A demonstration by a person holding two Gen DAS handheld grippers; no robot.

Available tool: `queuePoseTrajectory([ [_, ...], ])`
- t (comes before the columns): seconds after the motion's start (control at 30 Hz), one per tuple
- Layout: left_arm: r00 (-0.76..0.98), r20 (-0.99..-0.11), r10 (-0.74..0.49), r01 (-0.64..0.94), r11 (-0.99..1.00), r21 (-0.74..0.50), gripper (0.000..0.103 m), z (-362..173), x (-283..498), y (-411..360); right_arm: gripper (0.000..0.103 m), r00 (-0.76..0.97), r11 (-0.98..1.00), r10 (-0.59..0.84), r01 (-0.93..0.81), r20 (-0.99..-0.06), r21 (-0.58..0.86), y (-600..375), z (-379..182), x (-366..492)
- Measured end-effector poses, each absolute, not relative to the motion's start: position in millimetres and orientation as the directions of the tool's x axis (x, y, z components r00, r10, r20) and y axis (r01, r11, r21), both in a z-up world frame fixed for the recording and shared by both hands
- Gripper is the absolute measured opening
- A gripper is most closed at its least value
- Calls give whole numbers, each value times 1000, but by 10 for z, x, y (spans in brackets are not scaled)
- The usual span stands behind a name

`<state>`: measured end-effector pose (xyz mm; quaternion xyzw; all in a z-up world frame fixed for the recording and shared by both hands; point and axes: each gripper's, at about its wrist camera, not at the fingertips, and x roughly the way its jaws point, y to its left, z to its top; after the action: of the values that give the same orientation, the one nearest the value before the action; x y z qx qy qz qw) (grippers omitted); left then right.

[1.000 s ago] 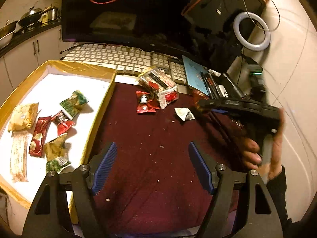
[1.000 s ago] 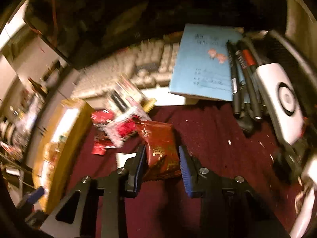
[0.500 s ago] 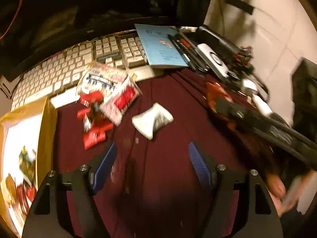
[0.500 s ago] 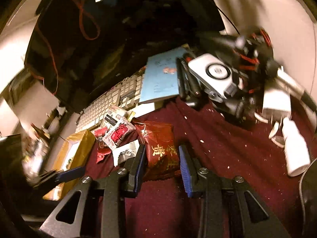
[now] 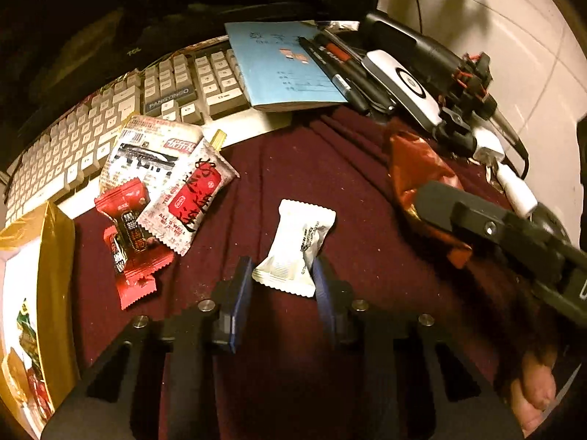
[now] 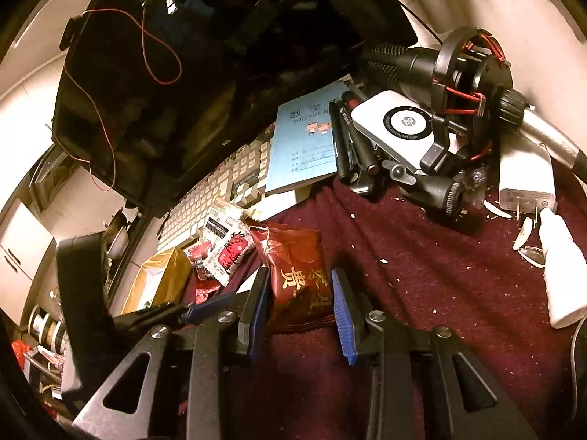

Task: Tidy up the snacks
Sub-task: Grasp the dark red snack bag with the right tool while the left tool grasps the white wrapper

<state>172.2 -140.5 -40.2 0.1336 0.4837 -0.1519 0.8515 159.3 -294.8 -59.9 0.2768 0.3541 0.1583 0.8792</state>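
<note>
Between the left gripper's (image 5: 281, 271) blue pads, a white snack packet (image 5: 295, 247) is lying on the dark red cloth (image 5: 330, 168).

Its long axis is running away from the jaws and leaning right; the near end is sitting between the pads, which are narrowed around it, the right one touching, though a firm grip cannot be confirmed. The right gripper (image 6: 299, 302) is holding one dark red snack bag (image 6: 299, 277), jaws closed on its sides, to the right of the packet. Left of the packet, a pile is waiting: two white-and-red packets (image 5: 176, 179) and roughly two red ones (image 5: 128, 231), overlapping. The gold-edged box (image 5: 55, 275) is lying farther left, several snacks inside, too cropped for counting. The left gripper is nearer the box, so the coming carry is likely heading leftward.
</note>
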Motion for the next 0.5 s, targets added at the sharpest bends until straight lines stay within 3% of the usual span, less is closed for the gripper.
queuePoseTrajectory([
  [0.3, 513, -846, -147, 404, 911, 87, 32, -418, 1759, -1524, 34, 692, 809, 446, -40, -567, 587, -2960, -628, 1614],
  [0.5, 560, -811, -168, 368, 928, 62, 26, -327, 1507, -1335, 34, 701, 814, 435, -37, -565, 580, -2971, -615, 1604],
])
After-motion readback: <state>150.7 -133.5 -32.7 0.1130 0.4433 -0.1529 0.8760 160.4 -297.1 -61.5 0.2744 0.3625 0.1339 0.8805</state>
